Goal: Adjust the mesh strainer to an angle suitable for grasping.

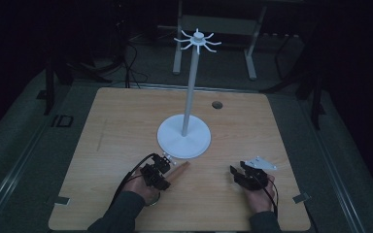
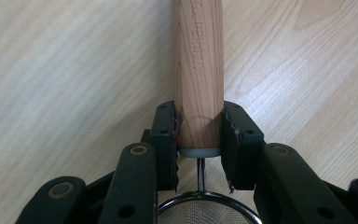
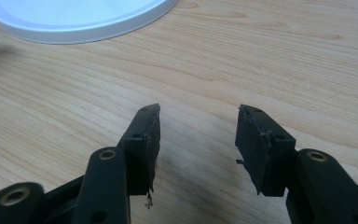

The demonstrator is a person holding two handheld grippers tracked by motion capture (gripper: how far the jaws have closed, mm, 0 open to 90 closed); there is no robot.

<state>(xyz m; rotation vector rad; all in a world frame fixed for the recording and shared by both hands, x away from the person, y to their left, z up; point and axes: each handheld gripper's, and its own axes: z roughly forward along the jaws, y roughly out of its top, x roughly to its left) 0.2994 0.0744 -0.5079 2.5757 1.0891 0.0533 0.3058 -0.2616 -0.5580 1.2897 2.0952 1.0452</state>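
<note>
A small strainer with a wooden handle (image 1: pixel 178 171) lies low over the table, its handle pointing toward the white stand. My left gripper (image 1: pixel 161 167) is shut on the wooden handle (image 2: pixel 199 70) near its metal end, both pads pressed against the wood. The strainer's round mesh bowl (image 2: pixel 205 212) sits behind the jaws, close to the camera. The white stand has a round base (image 1: pixel 183 136), a tall pole (image 1: pixel 190 87) and a ring of hooks (image 1: pixel 197 40) on top. My right gripper (image 1: pixel 240 171) hovers open above bare wood, nothing between its fingers (image 3: pixel 147 135).
The wooden table (image 1: pixel 126 121) has a small dark hole (image 1: pixel 217 105) at the back right. The stand's base (image 3: pixel 74 18) lies up and left of the right gripper. Metal clips sit at both front corners. Dark floor, cables and a frame lie beyond the table.
</note>
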